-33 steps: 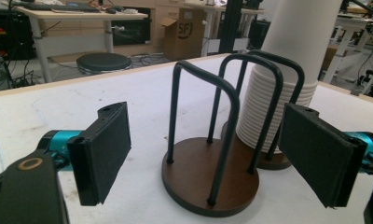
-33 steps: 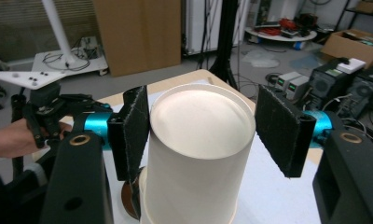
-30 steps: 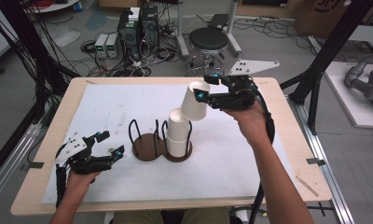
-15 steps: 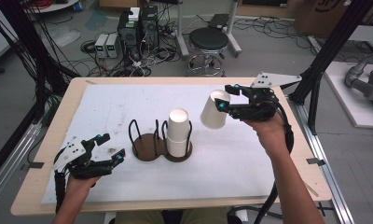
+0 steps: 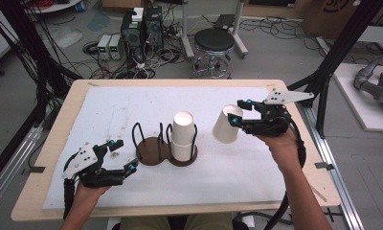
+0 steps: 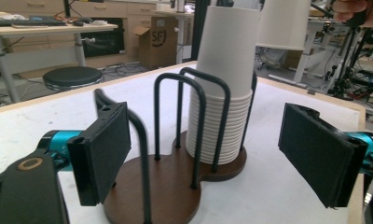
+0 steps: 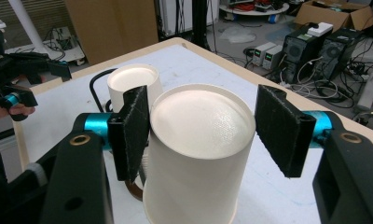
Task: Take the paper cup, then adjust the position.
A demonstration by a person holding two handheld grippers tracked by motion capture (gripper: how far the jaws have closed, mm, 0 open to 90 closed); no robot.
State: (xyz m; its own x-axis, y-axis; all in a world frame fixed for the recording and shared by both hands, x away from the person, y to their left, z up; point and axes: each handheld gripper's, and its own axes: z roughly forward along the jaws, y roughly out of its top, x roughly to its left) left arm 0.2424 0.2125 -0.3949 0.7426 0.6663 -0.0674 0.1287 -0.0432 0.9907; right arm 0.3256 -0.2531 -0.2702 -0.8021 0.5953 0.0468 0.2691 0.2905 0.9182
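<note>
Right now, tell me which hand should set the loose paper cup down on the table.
The right. The right gripper already has its jaws shut on the paper cup, held above the white mat. The left gripper sits open and empty near the cup holder.

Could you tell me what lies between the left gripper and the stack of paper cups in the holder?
In the high view, the holder's empty ring of black wire loops lies between the left gripper and the stack of paper cups; the left gripper view shows the same.

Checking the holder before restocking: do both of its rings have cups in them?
No, the cup stack fills one ring of the holder, and the ring beside it stands empty in the high view.
</note>
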